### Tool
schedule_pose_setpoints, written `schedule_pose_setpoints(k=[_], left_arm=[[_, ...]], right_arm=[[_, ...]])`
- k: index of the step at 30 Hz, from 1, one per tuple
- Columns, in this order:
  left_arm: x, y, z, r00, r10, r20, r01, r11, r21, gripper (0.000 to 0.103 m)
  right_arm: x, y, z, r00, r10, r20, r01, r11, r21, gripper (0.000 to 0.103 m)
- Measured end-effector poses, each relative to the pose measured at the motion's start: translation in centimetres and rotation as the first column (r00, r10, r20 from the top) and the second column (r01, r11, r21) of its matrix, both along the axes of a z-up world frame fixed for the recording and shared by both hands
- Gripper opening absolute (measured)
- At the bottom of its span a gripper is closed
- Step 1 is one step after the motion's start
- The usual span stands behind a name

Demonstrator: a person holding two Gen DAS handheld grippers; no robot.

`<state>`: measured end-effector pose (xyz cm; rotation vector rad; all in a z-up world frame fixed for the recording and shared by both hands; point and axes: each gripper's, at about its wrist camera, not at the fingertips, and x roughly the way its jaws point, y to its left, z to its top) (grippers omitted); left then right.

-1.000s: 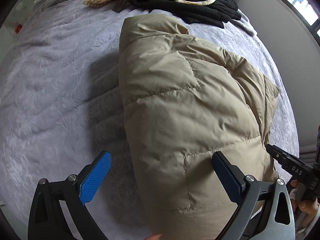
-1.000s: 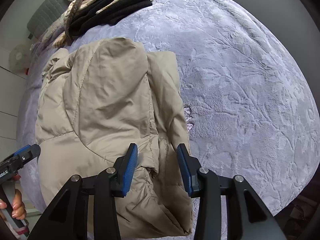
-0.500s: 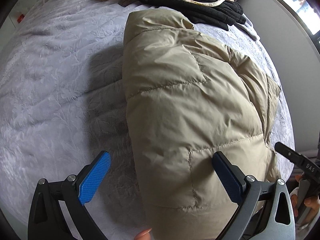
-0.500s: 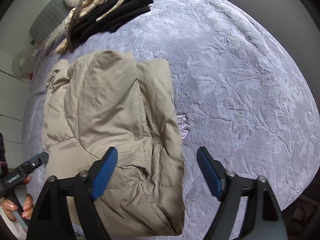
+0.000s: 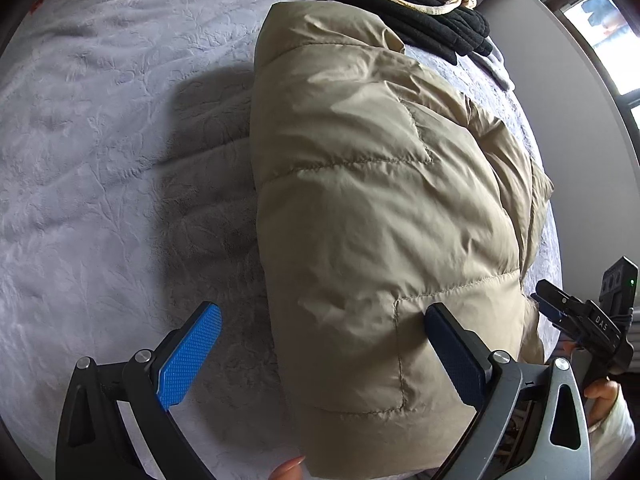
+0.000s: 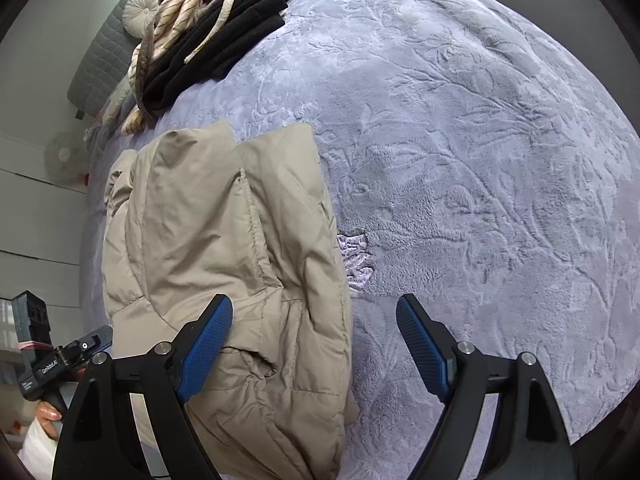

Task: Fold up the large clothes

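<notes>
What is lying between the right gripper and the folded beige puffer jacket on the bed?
Nothing visible. The right gripper is open directly over the near right edge of the beige quilted puffer jacket. The pile of black and striped clothes lies far behind it on the lavender embossed bedspread.

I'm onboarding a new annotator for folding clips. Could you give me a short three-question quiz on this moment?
1. True or false: the right gripper is clamped on the tan puffer jacket.
2. What lies beyond the jacket, on the far part of the grey bedspread? A) shoes B) a pile of black and striped clothes C) a laptop
3. Is the left gripper open or shut?

Key: 1 false; 2 B; 3 open.
</notes>
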<state>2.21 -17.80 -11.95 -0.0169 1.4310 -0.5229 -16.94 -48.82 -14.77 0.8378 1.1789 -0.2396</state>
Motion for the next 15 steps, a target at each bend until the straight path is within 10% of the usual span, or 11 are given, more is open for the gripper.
schedule_pose_setpoints(k=[15], left_arm=[[2.7, 1.3, -3.2, 0.971, -0.083, -0.226, 0.006, 0.947, -0.322, 0.102]], right_arm=[[3.5, -1.5, -4.6, 0.986, 0.145, 0.084, -0.164, 0.942, 0.293, 0.086]])
